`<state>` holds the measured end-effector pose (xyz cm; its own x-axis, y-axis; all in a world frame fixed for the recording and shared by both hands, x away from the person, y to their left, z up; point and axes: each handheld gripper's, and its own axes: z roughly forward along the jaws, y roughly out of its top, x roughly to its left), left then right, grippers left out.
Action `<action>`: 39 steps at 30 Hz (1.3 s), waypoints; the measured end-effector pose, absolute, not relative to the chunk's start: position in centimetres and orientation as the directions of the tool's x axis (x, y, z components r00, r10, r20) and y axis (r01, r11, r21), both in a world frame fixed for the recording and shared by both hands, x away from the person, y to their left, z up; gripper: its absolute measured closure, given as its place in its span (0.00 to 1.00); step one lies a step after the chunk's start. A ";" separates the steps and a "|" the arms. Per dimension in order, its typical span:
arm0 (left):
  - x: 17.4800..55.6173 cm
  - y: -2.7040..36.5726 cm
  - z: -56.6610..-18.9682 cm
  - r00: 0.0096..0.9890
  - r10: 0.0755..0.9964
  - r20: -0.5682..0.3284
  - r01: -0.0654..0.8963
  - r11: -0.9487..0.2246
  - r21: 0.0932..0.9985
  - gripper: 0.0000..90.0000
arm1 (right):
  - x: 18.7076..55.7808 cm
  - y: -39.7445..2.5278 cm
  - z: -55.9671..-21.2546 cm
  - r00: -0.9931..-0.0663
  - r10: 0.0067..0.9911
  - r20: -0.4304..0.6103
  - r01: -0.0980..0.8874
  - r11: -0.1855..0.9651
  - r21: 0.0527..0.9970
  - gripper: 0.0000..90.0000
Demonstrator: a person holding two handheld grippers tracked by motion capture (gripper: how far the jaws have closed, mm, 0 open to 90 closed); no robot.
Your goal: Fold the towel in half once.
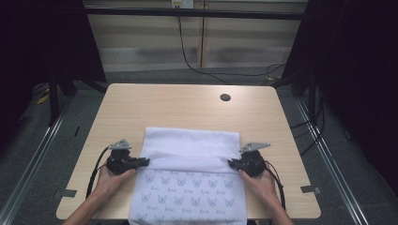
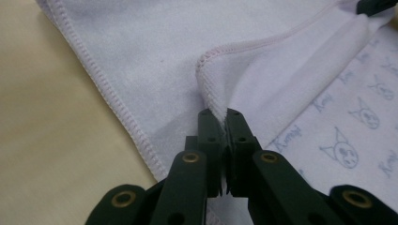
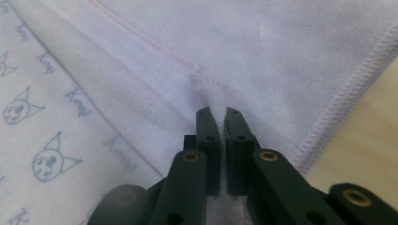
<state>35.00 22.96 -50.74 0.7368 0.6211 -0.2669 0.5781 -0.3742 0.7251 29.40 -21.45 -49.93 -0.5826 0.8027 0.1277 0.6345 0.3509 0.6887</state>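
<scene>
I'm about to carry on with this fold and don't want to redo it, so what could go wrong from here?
The left gripper and right gripper each pinch only a thin bit of the towel's stitched hem, so a corner may slip free. Pulling unevenly could skew the fold. The towel's near end hangs over the table edge and might drag.

The near end of the printed cloth (image 1: 187,187) ran off the bottom edge of the high view. The pinched hem vanished between the jaws of the left gripper (image 2: 218,115) and the right gripper (image 3: 218,112). The small blue lettering stayed unreadable.
</scene>
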 end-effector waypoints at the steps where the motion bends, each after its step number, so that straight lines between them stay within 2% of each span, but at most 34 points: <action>1: 36.0 22.7 -50.8 0.727 0.637 -0.257 0.578 -0.364 0.731 0.97 | 30.3 -21.4 -50.0 -0.576 0.808 0.123 0.631 0.345 0.695 0.97; 4: 38.2 22.6 -51.0 0.703 0.656 -0.274 0.594 -0.330 0.734 0.97 | 33.0 -21.7 -50.3 -0.547 0.828 0.125 0.635 0.313 0.706 0.97; 11: 41.9 21.5 -50.8 0.668 0.707 -0.233 0.601 -0.328 0.729 0.97 | 37.4 -21.5 -50.4 -0.509 0.855 0.100 0.640 0.298 0.708 0.97; 21: 43.7 21.8 -51.3 0.616 0.734 -0.287 0.626 -0.234 0.743 0.97 | 41.4 -20.8 -50.5 -0.433 0.895 0.102 0.659 0.237 0.714 0.97; 23: 43.4 22.0 -50.8 0.630 0.722 -0.286 0.613 -0.237 0.754 0.97 | 41.4 -20.9 -50.2 -0.446 0.889 0.100 0.651 0.245 0.718 0.97; 26: 42.9 22.5 -49.2 0.655 0.686 -0.317 0.585 -0.194 0.788 0.97 | 40.8 -21.6 -48.4 -0.462 0.876 0.141 0.602 0.192 0.775 0.97; 31: 41.7 23.6 -44.6 0.699 0.638 -0.323 0.513 -0.134 0.848 0.97 | 39.1 -22.6 -43.5 -0.507 0.848 0.152 0.492 0.140 0.859 0.97; 39: 37.2 24.6 -38.6 0.766 0.592 -0.251 0.393 -0.122 0.911 0.97 | 34.2 -23.0 -36.3 -0.583 0.808 0.087 0.328 0.136 0.935 0.97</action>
<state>37.16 24.62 -38.64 0.7656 0.5924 -0.2509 0.3934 -0.1224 0.9112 34.23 -23.01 -36.25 -0.5830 0.8078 0.0866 0.3277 0.1363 0.9349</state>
